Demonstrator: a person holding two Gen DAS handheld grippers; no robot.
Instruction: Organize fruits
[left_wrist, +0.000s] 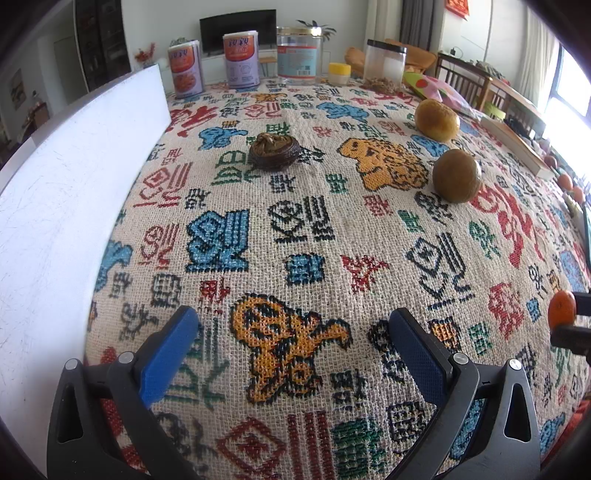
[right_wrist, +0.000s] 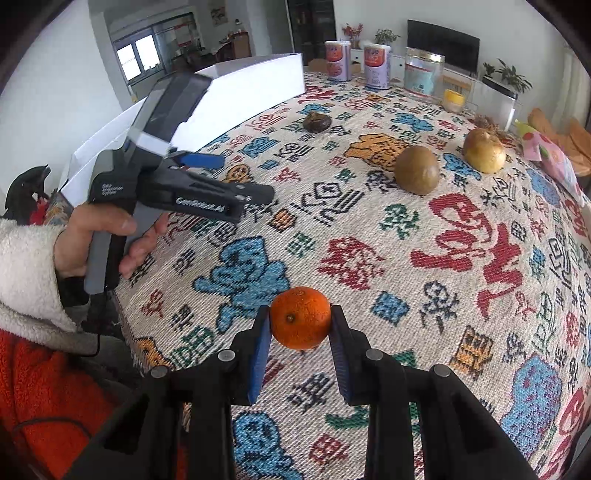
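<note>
A small orange mandarin (right_wrist: 300, 317) sits between the blue pads of my right gripper (right_wrist: 300, 321), which is shut on it just above the patterned tablecloth; the same mandarin (left_wrist: 562, 309) shows at the right edge of the left wrist view. My left gripper (left_wrist: 291, 339) stands open over the cloth with nothing between its fingers, and a hand holds it at the left (right_wrist: 207, 177). Farther off lie a brown-green fruit (left_wrist: 457, 180) (right_wrist: 417, 174), a yellow fruit (left_wrist: 437, 119) (right_wrist: 484, 150) and a dark brown wrinkled fruit (left_wrist: 274, 150) (right_wrist: 317, 122).
A white box (left_wrist: 66, 206) (right_wrist: 255, 81) stands along the left side of the table. At the far edge stand two printed cans (left_wrist: 241, 59), a clear jar (left_wrist: 298, 55), a yellow-lidded jar (left_wrist: 339, 73) and a black-lidded jar (left_wrist: 385, 65). A pink bag (left_wrist: 439, 90) lies at the far right.
</note>
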